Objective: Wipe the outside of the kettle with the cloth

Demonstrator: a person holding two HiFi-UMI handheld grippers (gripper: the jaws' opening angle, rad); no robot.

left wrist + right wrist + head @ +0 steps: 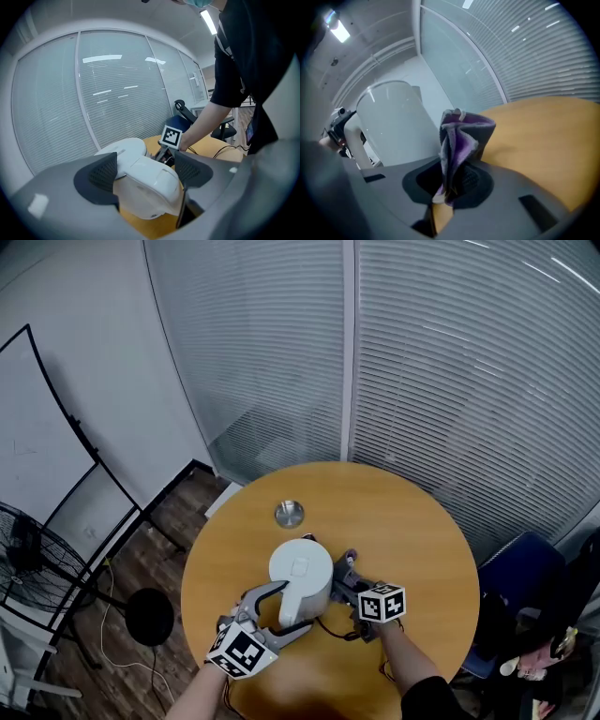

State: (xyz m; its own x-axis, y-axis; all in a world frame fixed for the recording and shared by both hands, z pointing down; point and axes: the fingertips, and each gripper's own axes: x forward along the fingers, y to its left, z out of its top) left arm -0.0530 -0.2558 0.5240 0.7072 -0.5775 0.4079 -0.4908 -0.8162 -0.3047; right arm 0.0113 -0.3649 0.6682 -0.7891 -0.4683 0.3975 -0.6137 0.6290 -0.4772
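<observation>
probably light, stiff and slick-shelled, the kettle (300,573) stands on the table (412,540), best steadied by its handle (150,183), where the left gripper (145,171) is clenched, while the right gripper (452,180) pinches the soft, limp cloth (459,140) just right of the kettle's wall.

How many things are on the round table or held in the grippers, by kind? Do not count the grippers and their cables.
Kettle: 1
Cloth: 1
Metal disc: 1
Total: 3
</observation>
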